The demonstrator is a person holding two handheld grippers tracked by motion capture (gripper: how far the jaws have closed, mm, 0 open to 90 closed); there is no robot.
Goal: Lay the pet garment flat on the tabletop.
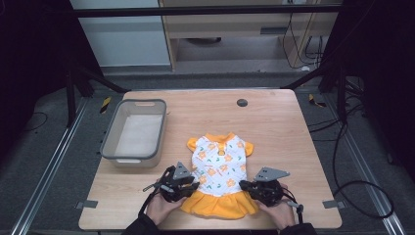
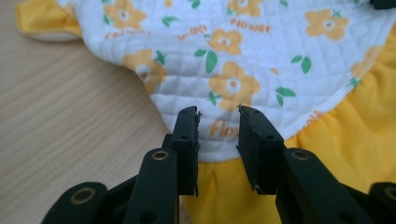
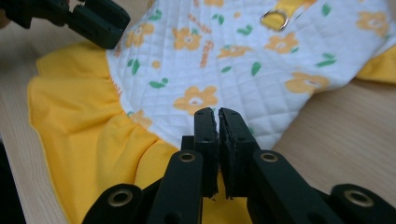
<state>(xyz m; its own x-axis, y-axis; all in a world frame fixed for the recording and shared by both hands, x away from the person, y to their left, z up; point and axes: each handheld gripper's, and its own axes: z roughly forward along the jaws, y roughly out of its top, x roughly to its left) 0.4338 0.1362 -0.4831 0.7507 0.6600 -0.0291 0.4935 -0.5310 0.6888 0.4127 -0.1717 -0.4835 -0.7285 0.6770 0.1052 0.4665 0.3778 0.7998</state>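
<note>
We have the small dress (image 1: 220, 171) spread flat on the tabletop (image 1: 274, 127). Our left gripper (image 2: 218, 122) hovers part open over the waist seam, gripping nothing; our right gripper (image 3: 218, 122) stands pinched nearly shut at the opposite side, ready for folding.

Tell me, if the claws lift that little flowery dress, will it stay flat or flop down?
Probably flop: the dress is soft quilted cloth with a gathered yellow skirt. It looks light, and lying flat on the table it shouldn't roll.

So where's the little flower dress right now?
In the high view the flower dress lies flat near the table's front edge, right of the grey bin, with the left gripper and right gripper at its waist.
</note>
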